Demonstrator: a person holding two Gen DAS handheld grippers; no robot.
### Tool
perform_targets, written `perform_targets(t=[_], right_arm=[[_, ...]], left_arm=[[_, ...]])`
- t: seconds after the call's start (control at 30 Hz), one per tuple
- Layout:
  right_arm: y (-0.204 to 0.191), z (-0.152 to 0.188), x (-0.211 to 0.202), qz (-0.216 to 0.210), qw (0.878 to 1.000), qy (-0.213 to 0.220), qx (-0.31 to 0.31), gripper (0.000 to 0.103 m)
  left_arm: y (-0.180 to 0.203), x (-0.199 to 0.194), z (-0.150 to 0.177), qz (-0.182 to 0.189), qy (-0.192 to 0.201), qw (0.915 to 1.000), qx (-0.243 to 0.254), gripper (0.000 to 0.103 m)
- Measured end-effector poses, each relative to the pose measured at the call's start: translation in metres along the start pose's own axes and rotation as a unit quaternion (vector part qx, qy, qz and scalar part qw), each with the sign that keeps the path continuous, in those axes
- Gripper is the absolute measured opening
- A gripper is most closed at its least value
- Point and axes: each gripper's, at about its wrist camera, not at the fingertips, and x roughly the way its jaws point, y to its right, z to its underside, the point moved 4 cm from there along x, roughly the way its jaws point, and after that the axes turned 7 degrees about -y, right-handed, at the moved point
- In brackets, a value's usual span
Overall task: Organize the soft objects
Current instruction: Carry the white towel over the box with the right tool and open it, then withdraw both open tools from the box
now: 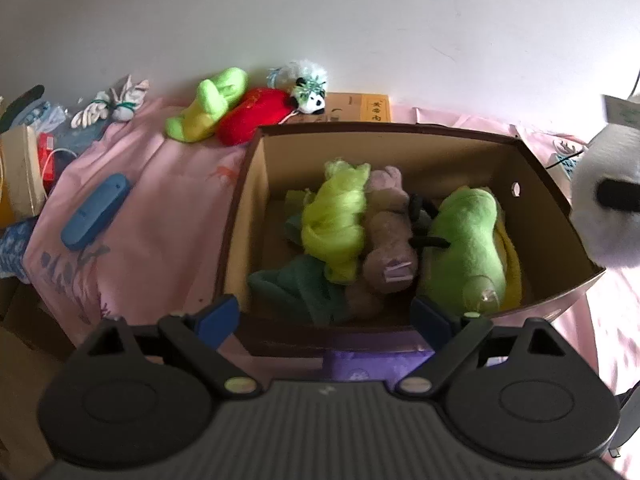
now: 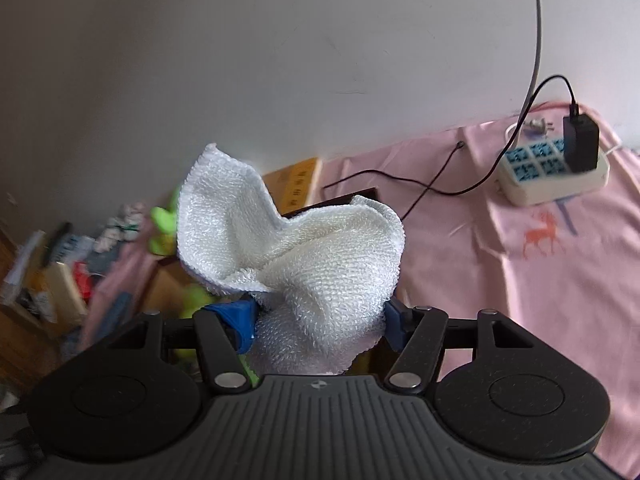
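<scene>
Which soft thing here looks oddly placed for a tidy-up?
The green-and-yellow plush toy, red plush cushion and small panda toy lie on the pink sheet outside the brown cardboard box, where other soft items sit.

One cardboard box (image 1: 256, 200), one white towel (image 2: 304, 248), two green plush toys (image 1: 464, 248)

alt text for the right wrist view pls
The right gripper holds a crumpled white towel between its blue fingers, above a pink sheet. A power strip with a black charger lies beyond, by a white wall.
</scene>
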Motion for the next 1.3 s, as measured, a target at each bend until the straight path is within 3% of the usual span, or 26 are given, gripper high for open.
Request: perform_targets(t=[0.3,0.5,0.73,1.07,1.3], right_arm=[[-0.004,-0.002,0.041,0.047,0.998,-0.036,-0.025,0.050],[-0.008,0.004,0.043,0.059,0.996,-0.050,-0.053,0.051],[-0.005,0.006,0.033,0.043,0.996,-0.068,-0.039,0.052],[-0.011,-0.001,0.009,0.021,0.999,-0.001,-0.024,0.052],[-0.013,0.004,0.042,0.010,0.999,-0.038,-0.004,0.053]], left_arm=[[-0.016,0.003,0.002,-0.003,-0.005,0.9998,-0.017,0.092],[-0.021,0.008,0.000,-0.004,-0.010,0.9997,-0.024,0.092],[-0.014,0.012,-0.002,0.001,-0.013,0.9998,-0.015,0.092],[-0.009,0.011,-0.003,0.005,-0.009,0.9999,-0.008,0.092],[-0.007,0.009,-0.001,0.008,-0.009,0.9999,-0.006,0.092]])
